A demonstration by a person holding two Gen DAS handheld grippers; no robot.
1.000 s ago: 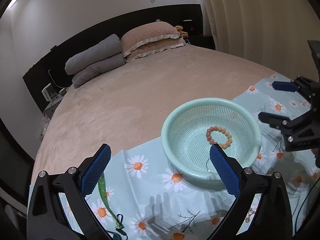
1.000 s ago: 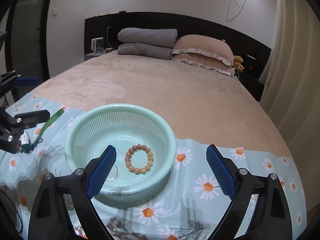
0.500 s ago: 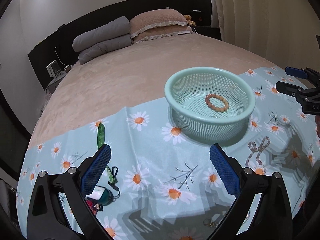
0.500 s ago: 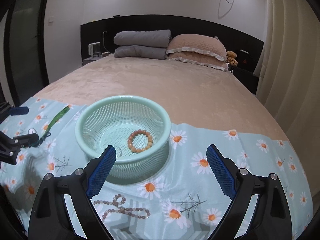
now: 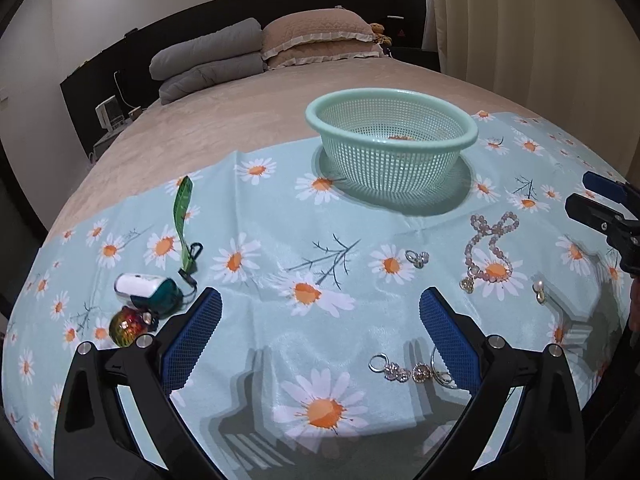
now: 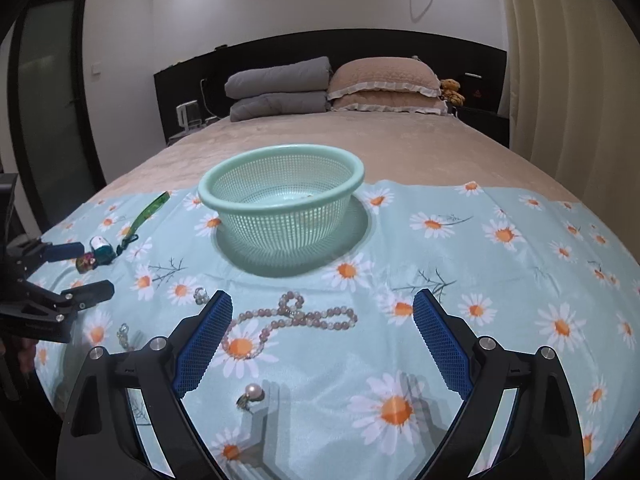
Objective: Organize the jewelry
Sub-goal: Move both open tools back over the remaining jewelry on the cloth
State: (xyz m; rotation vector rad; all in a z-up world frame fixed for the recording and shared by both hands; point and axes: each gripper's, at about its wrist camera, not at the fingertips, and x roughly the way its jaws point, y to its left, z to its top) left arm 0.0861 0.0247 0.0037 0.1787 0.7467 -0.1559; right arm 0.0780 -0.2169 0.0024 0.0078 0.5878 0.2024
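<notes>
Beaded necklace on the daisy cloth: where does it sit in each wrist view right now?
Left wrist: the beaded necklace lies right of centre, in front of the basket.
Right wrist: the necklace lies at centre, just ahead of the hand-held gripper.
Shared landmark: the mint-green basket.

A bed (image 5: 224, 120) carries a daisy-print cloth (image 5: 280, 248). On the cloth, ahead of the left tongs (image 5: 320, 332), stands a mint mesh basket (image 5: 392, 152); a bead necklace (image 6: 292, 316) lies between the right tongs' (image 6: 322, 336) tips.
</notes>
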